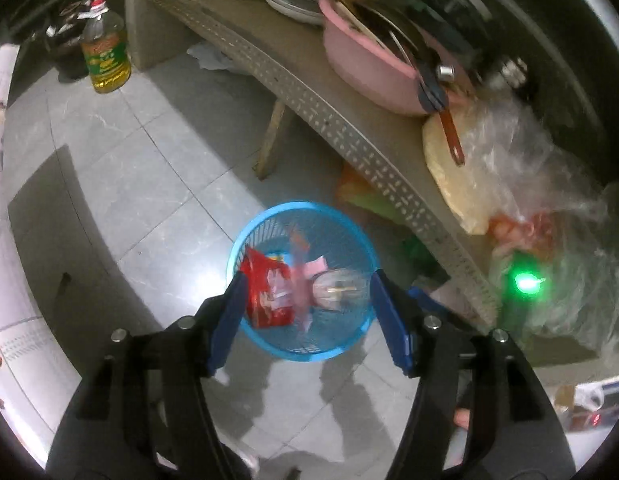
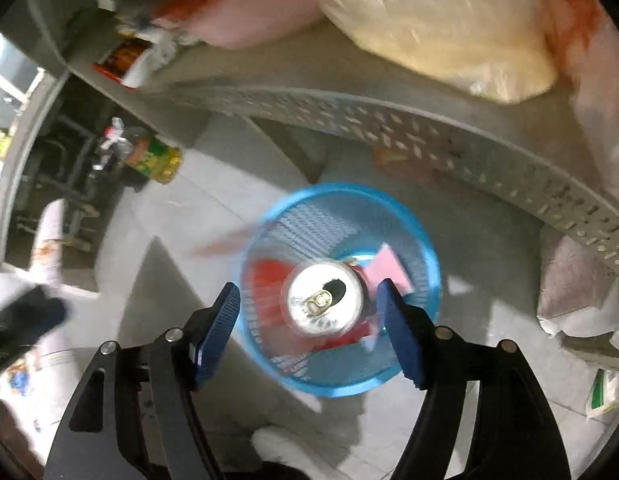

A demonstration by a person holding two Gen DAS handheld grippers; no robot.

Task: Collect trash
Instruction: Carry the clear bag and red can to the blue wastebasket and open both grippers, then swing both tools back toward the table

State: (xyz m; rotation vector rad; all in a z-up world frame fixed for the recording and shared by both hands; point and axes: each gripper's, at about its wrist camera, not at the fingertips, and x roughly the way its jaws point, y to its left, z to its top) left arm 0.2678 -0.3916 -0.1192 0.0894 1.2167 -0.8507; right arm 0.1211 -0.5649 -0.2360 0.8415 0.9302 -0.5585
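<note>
Both pairs of tongs hang over the blue basket [image 1: 303,280] on the floor, low in the middle of each view, and both stand apart with nothing pressed between the pads. Below the left tongs [image 1: 305,282] a blurred pink wrapper [image 1: 300,280] looks to be dropping in, beside a red snack bag [image 1: 267,286] and a clear cup [image 1: 337,286] already lying inside. Under the right tongs [image 2: 309,294] a drink can [image 2: 323,298] sits top-up in the gap, touching neither pad, seemingly just let go over the same basket [image 2: 341,388]; a pink scrap [image 2: 389,270] lies behind it. So a good part of the job looks done. What is left is harder to judge: the tabletop [image 1: 277,60] along the upper right is crowded with a pink basin [image 1: 365,68], plates and plastic bags [image 1: 529,168], and more packaging lies under it, some perhaps rubbish
</note>
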